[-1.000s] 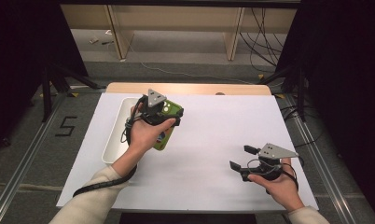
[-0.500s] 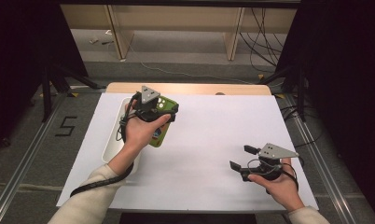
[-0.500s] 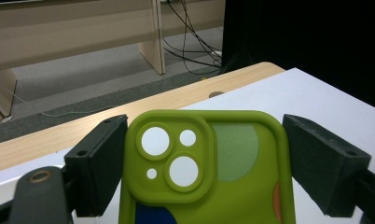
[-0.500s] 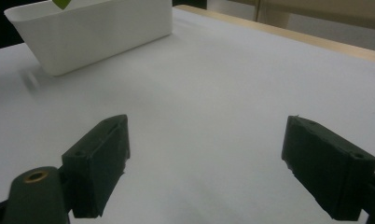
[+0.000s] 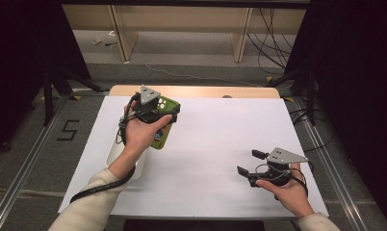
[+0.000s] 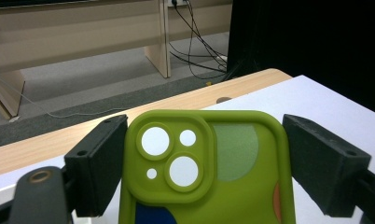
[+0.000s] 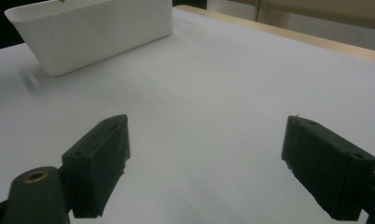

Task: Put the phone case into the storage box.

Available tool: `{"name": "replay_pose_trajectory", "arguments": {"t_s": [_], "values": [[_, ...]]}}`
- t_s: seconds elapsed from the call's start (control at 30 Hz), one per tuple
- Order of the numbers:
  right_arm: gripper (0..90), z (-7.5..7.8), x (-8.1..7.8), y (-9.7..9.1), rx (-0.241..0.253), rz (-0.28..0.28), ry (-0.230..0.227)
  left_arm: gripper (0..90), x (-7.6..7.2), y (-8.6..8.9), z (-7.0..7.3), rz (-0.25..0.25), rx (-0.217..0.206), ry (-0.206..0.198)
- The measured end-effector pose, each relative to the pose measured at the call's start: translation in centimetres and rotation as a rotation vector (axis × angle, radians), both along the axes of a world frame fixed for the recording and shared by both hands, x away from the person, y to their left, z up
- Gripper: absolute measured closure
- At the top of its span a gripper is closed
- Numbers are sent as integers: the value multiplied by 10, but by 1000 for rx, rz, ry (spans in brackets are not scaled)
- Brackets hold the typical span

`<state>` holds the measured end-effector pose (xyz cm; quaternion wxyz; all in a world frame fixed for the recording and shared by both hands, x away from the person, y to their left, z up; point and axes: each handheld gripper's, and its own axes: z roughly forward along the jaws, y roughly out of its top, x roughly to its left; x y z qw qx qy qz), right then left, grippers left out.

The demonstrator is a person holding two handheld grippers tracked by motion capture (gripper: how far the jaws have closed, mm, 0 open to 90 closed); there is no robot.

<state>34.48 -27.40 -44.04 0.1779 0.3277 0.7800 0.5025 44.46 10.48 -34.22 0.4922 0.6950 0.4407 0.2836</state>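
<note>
A green phone case (image 6: 209,172) is clamped between the jaws of the left gripper (image 5: 155,108), held above the table's (image 5: 215,144) far left corner, over the white tray (image 5: 115,153). Near the right edge, the right gripper (image 5: 251,162) is held with jaws spread and nothing between them.

High view above table (image 5: 215,144) looking down, gripper views low, close (both sharing tabletop)

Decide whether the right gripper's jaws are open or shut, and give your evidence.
Open. The right gripper shows its two black pads far apart, with bare white table between them and nothing held.
</note>
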Motion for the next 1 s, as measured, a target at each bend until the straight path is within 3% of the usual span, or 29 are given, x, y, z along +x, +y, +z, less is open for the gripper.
{"name": "replay_pose_trajectory", "arguments": {"t_s": [1.0], "values": [[163,0,0,0,2,-1,-2,169,6,23,6,70,-18,-20]]}}
